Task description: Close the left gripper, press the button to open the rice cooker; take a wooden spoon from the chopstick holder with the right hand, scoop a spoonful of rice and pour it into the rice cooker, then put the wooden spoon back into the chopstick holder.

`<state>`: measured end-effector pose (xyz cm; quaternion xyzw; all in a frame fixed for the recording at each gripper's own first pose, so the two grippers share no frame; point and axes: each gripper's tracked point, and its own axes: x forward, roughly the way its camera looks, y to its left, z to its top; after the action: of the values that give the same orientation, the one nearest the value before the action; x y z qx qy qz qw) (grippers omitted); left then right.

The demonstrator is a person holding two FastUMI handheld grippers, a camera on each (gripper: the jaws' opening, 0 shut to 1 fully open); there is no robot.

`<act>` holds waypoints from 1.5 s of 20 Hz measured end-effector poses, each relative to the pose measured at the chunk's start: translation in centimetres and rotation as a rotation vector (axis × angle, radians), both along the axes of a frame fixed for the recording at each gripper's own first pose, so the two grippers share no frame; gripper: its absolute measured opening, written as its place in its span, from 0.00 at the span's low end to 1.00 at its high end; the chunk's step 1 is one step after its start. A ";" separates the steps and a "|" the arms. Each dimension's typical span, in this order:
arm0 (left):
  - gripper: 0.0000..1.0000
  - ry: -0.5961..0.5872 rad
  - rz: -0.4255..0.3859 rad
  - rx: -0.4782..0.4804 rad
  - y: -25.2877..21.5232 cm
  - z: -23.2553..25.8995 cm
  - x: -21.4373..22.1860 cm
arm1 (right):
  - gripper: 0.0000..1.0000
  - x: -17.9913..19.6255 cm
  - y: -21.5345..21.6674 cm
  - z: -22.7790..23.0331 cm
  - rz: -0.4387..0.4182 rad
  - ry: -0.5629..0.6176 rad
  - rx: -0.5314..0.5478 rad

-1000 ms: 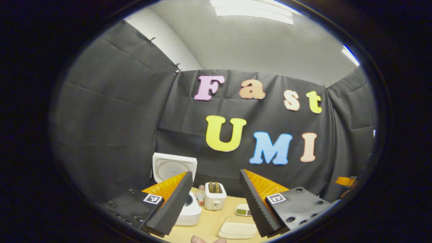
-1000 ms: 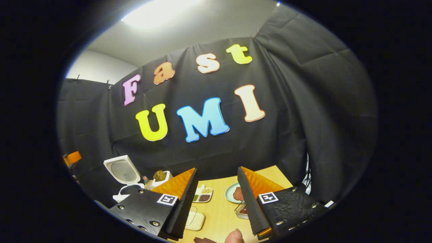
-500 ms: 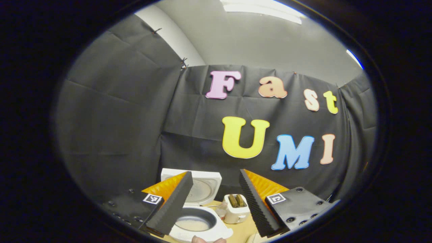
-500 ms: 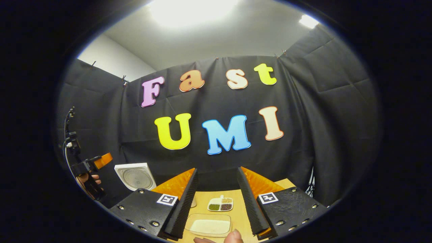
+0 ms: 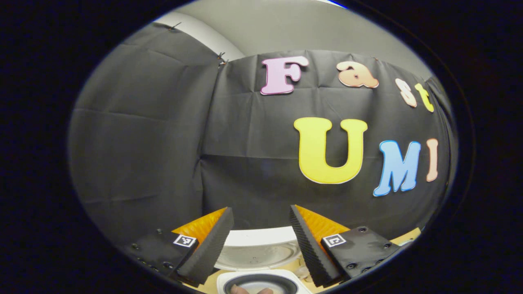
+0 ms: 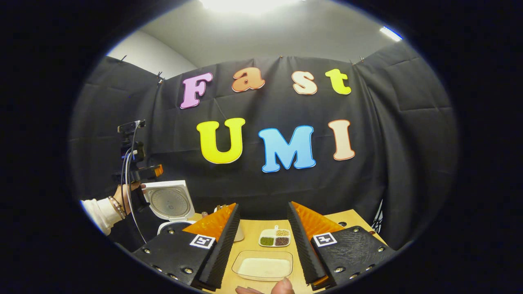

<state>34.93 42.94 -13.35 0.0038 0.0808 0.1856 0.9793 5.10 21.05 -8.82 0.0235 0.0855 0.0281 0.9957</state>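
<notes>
The white rice cooker stands open just below my left gripper. Its lid is upright between the fingers and the dark inner pot shows at the bottom. That gripper is open and holds nothing. My right gripper is open too, above a clear tray of white rice. In the right gripper view the cooker's raised lid is at the left, with the left gripper and a hand beside it. A white holder peeks from behind my right gripper's left finger; any spoon is hidden.
A small divided dish of grains lies behind the rice tray on the wooden table. A white sleeve reaches in from the left. The black cloth wall closes the back and both sides.
The left gripper has moved in over the open cooker, which now sits directly beneath it. The right gripper's view has swung a little, bringing the tray closer and the person's hand by the lid into sight.
</notes>
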 end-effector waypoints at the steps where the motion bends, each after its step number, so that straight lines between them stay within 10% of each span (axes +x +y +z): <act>1: 0.96 0.016 0.001 0.010 0.4 -0.6 1.2 | 0.72 0.1 0.1 -0.2 -0.001 0.005 -0.001; 11: 0.98 0.234 0.028 -0.096 1.8 -8.9 5.0 | 0.72 -0.3 0.8 -1.2 0.016 0.033 -0.011; 30: 0.95 0.227 -0.024 -0.120 1.4 -8.4 4.7 | 0.72 -2.3 -0.4 -2.5 0.007 0.065 0.025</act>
<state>39.63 44.31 -21.74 -0.0330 0.2019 0.1670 0.9645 2.80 20.68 -11.36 0.0364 0.1177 0.0316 0.9919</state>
